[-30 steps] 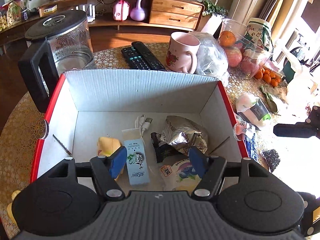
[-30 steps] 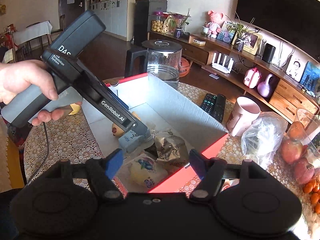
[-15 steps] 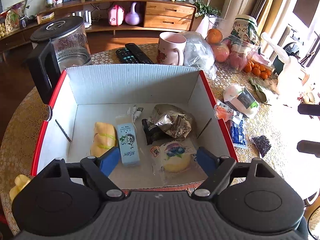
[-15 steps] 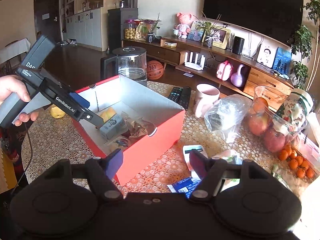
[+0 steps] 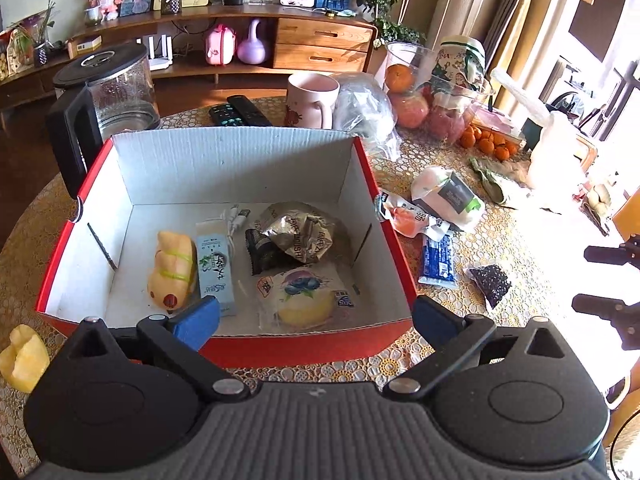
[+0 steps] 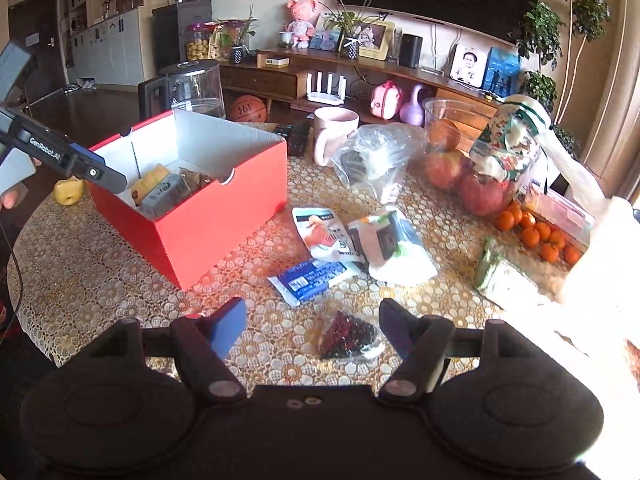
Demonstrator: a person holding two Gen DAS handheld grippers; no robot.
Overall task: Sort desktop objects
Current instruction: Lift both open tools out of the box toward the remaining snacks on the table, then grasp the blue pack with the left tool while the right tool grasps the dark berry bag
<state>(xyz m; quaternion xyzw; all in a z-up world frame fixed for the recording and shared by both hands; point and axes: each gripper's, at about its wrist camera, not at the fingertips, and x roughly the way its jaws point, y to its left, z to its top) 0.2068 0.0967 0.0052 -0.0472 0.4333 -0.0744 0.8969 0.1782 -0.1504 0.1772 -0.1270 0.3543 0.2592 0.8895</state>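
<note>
Red box (image 5: 384, 216) sat on the lace-covered tabletop (image 6: 100, 280), left of centre, open top. Inside: yellow toy (image 5: 172, 272), pale blue carton (image 5: 214, 268), crumpled foil bag (image 5: 304, 232), white cable (image 5: 234, 218), blueberry cake packet (image 5: 304, 296). Loose on the tabletop right of the box: orange snack packet (image 6: 324, 232), blue sachet (image 6: 312, 276), white-green pouch (image 6: 390, 248), small dark packet (image 6: 348, 336). Left claw (image 5: 316, 316) hung over the box's near wall, jaws opening wide, nothing between them. Right claw (image 6: 312, 328) was spread, empty, the dark packet lying below and between its fingers, not pinched. Pink mug (image 6: 334, 134), remotes (image 5: 240, 110), glass kettle (image 5: 116, 88) and fruit (image 6: 484, 192) stood at the far side.
</note>
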